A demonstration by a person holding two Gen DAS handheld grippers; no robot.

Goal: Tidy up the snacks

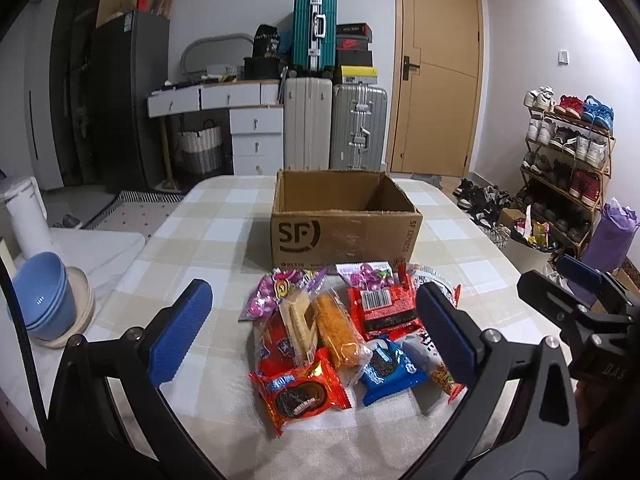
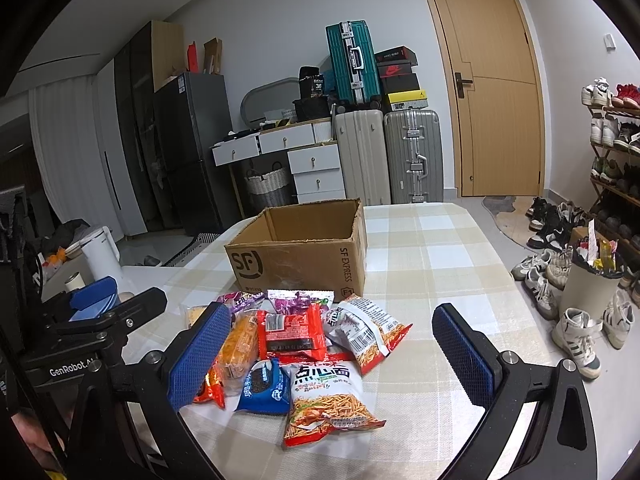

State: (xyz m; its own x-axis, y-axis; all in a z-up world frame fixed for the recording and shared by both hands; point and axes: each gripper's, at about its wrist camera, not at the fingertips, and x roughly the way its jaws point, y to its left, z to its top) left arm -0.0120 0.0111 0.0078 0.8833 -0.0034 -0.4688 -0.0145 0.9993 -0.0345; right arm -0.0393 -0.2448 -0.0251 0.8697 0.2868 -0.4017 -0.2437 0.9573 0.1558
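On the checked table (image 1: 192, 224) the open cardboard box (image 1: 344, 236) sits at twelve o'clock, the snack pile (image 1: 344, 332) (packets overlapping) just before it at six, while left gripper (image 1: 316, 332) and right gripper (image 2: 332, 356) gape empty above.

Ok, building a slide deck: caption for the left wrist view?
Open left tongs hover over a snack pile before an empty cardboard box on a checked table.

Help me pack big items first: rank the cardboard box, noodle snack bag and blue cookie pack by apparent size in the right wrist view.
1. cardboard box
2. noodle snack bag
3. blue cookie pack
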